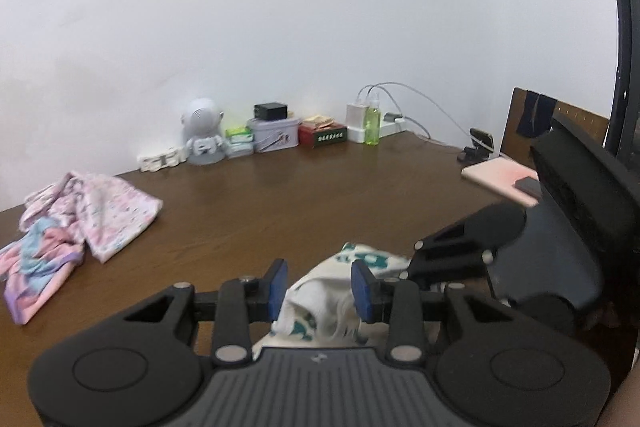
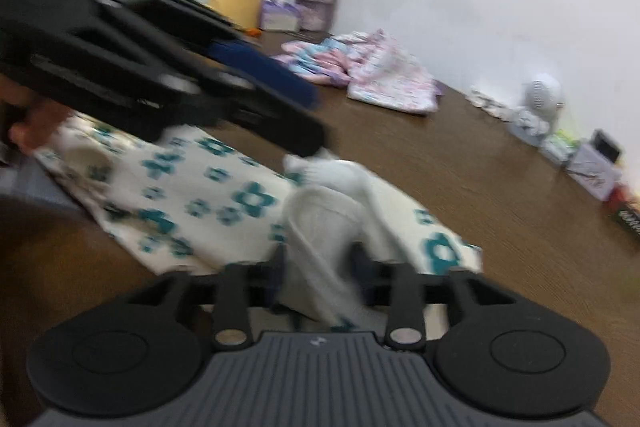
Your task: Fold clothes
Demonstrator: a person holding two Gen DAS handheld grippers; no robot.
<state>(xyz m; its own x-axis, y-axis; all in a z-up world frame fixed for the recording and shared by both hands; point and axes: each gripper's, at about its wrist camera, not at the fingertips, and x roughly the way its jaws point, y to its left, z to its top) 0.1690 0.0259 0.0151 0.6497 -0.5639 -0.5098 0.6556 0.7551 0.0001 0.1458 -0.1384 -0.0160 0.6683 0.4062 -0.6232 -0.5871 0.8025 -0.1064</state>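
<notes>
In the left wrist view, the left gripper [image 1: 320, 285] sits at 6 o'clock with its 2 blue pads [image 1: 277, 286] spread apart, a bunched fold of the white garment with teal flowers [image 1: 320, 301] lying loosely between them without either pad clearly pressing it. Just past it, at 3 o'clock, the right gripper [image 1: 416, 259] reaches in from the side with its tip at the cloth's edge. In the right wrist view, that gripper's own fingers straddle a raised white ridge of the same garment; blur hides whether they pinch it, so its state cannot be told. The garment lies spread on the brown table [image 1: 304, 195], near the front edge. Farther off, at 9 o'clock, a pink patterned garment [image 1: 116, 215] and a pastel tie-dye garment [image 1: 40, 267] lie crumpled together. At 12 o'clock, against the wall, stand a small robot figure [image 1: 202, 137], a tin box [image 1: 274, 135] and a green bottle [image 1: 373, 125].
</notes>
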